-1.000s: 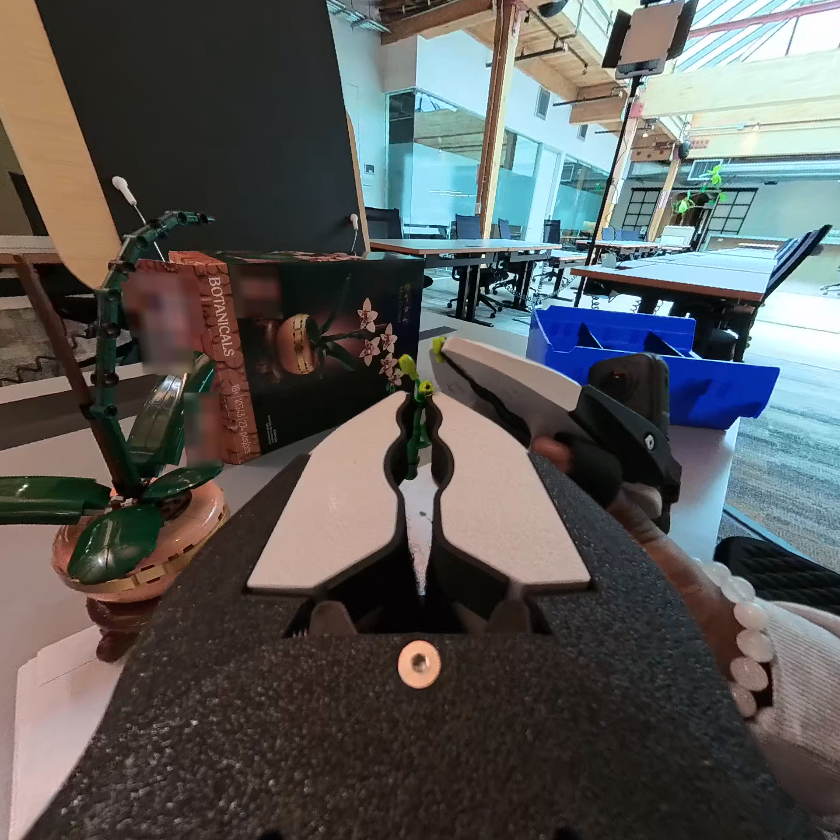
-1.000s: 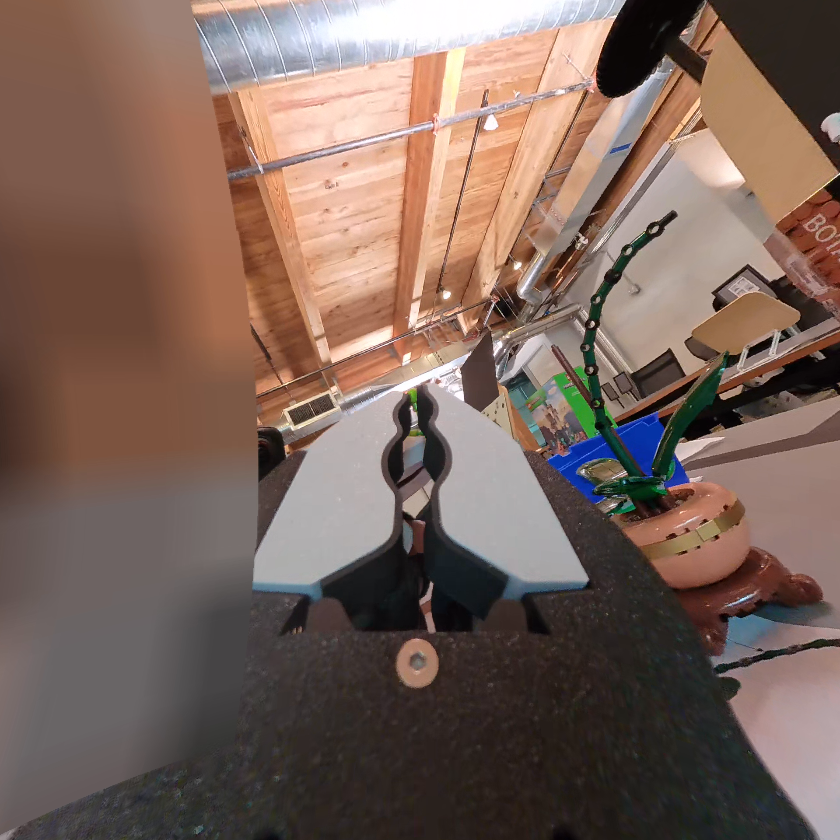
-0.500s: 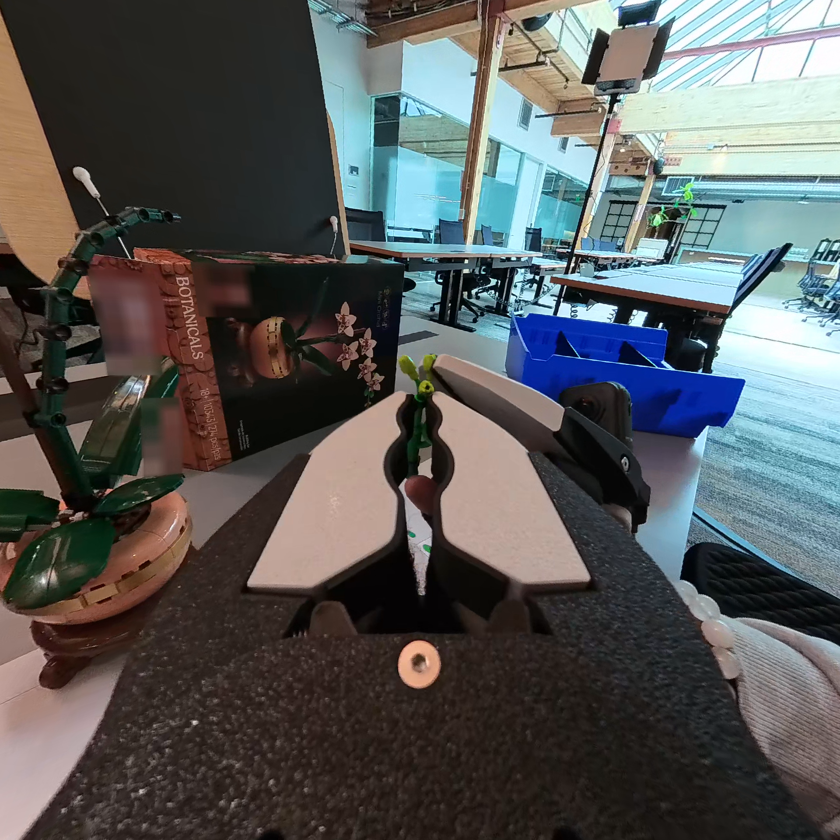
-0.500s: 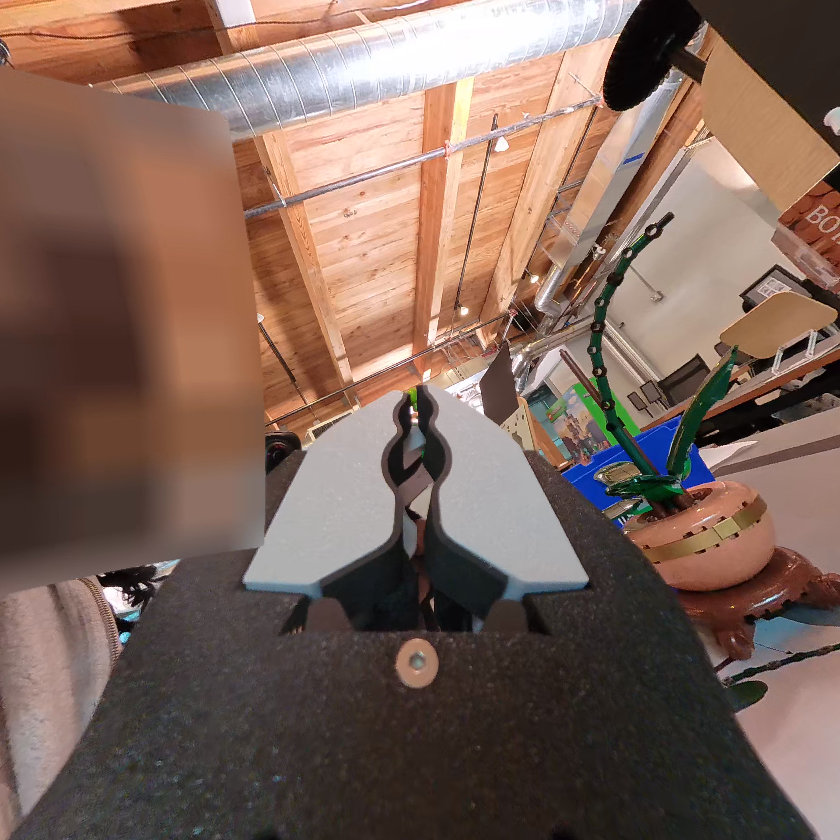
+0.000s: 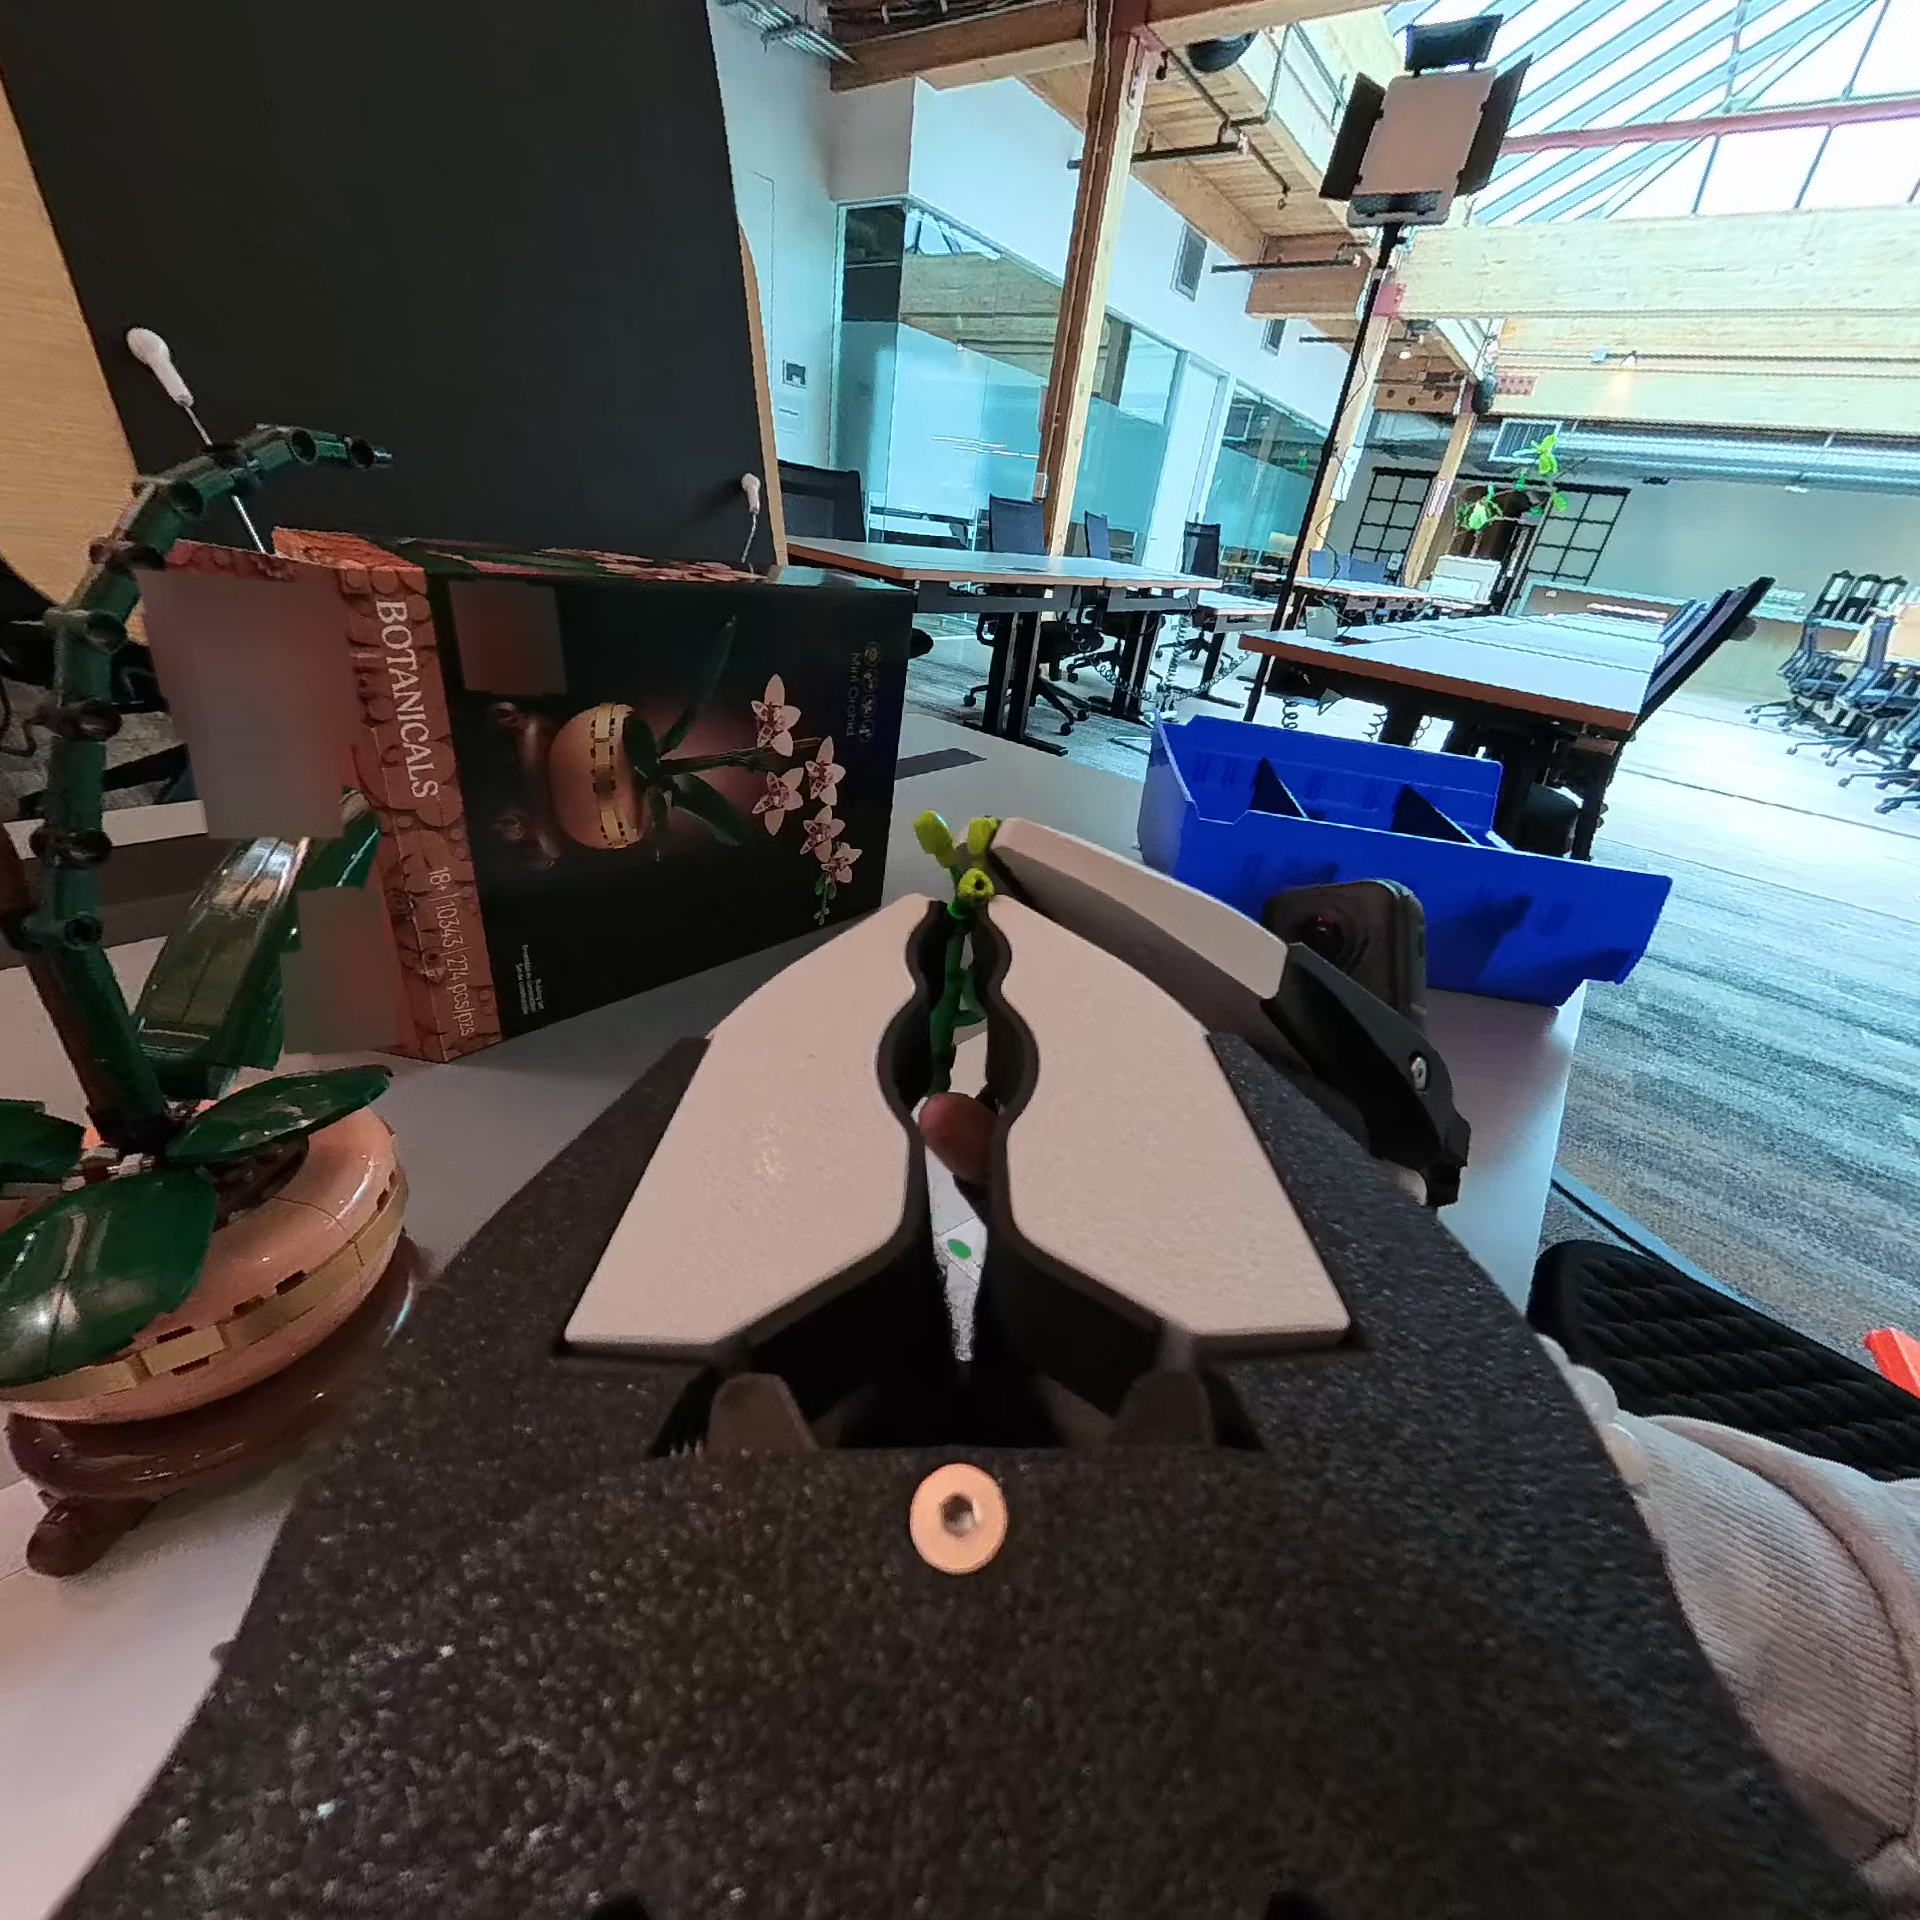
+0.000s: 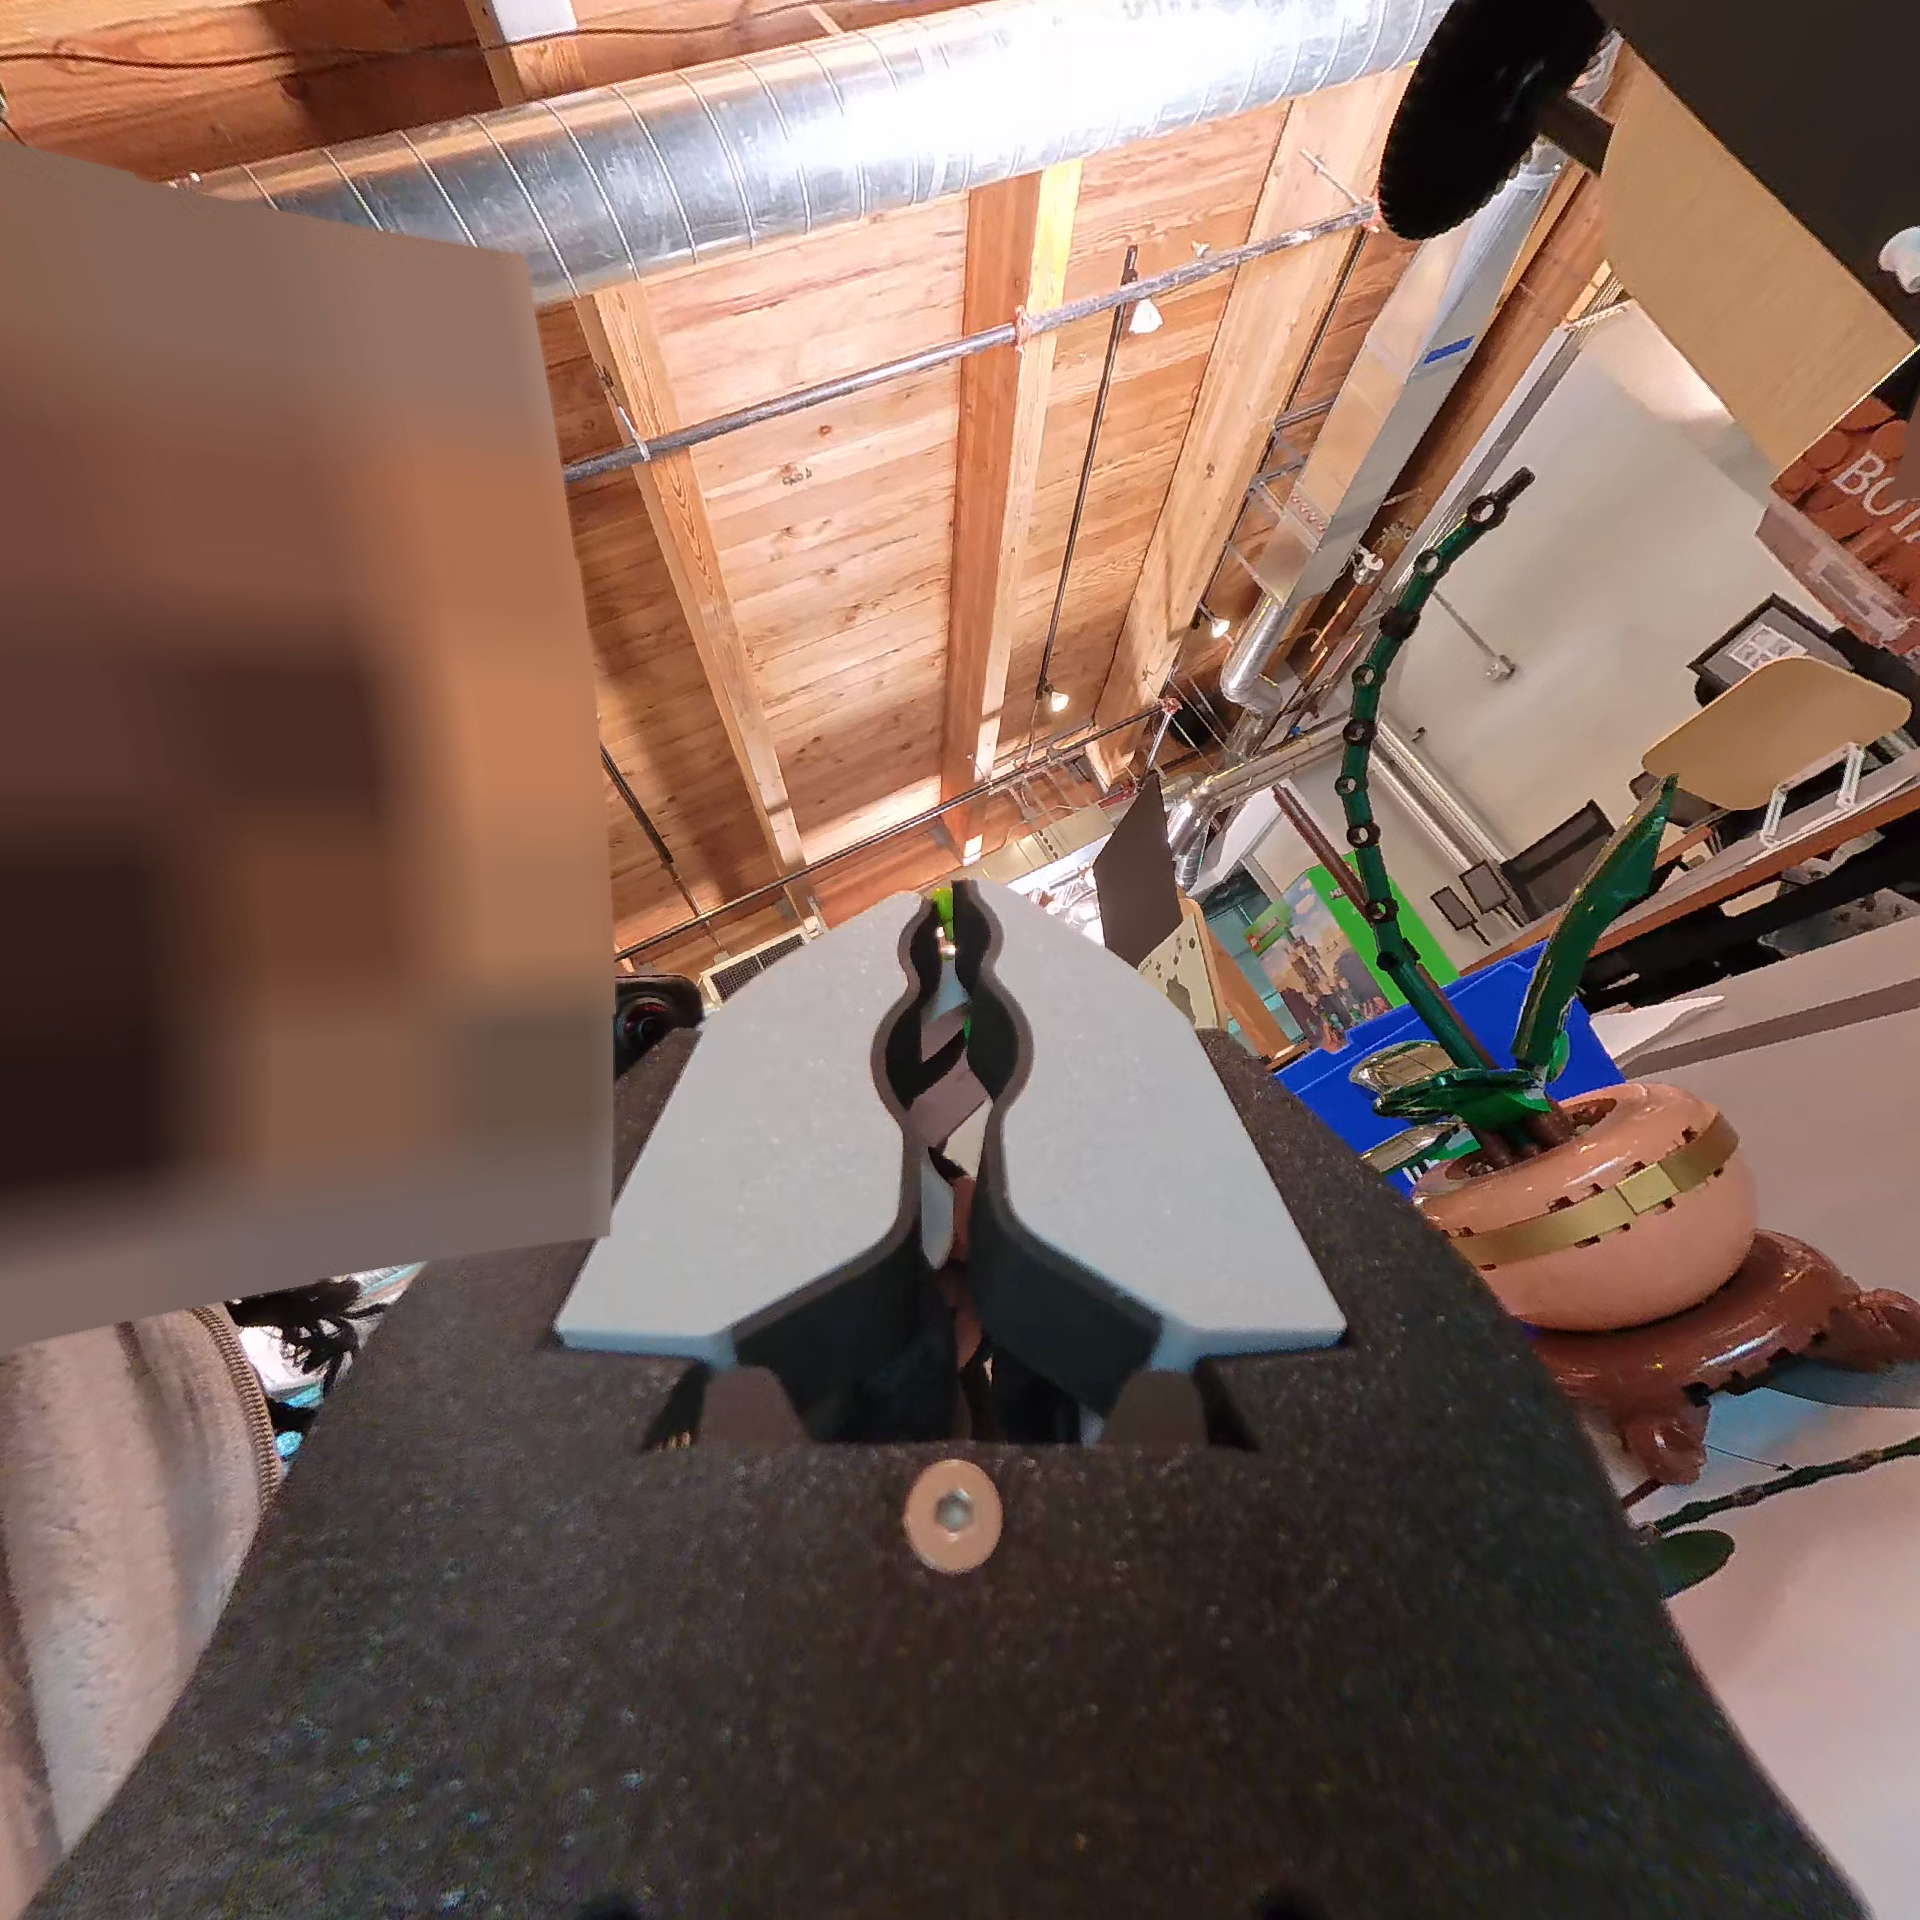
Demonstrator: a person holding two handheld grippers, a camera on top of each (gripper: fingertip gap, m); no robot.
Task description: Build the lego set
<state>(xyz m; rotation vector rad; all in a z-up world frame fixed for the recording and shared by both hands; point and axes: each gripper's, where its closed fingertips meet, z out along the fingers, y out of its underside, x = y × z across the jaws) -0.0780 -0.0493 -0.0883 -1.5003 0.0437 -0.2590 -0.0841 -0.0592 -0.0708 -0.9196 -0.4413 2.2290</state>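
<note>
My left gripper [image 5: 954,914] is shut on a thin green sprig [image 5: 951,987] with lime buds at its top. My right gripper [image 6: 954,902] points up toward the ceiling and is shut on a small lime-green bud [image 6: 942,906]. In the left wrist view its fingers [image 5: 1132,925] come in from the right, and their tip touches the sprig's top. The built orchid, a pink pot [image 5: 260,1288] with green leaves and a tall green stem [image 5: 73,727], stands at the left. It also shows in the right wrist view [image 6: 1600,1216].
The dark set box [image 5: 644,790] stands on the white table [image 5: 582,1091] behind the grippers. A blue divided bin [image 5: 1403,883] sits at the table's far right edge. A person's sleeve [image 5: 1766,1579] is at lower right. White paper [image 6: 1829,1683] lies by the pot. Both grippers' tips are close together, under 4 cm apart. The pink pot [image 5: 260,1288] is about 15 cm from both grippers' fingertips.
Both grippers stay shut, tip to tip. The left view has shifted slightly, so the pot sits lower and further left. The right gripper has tilted a little lower.
</note>
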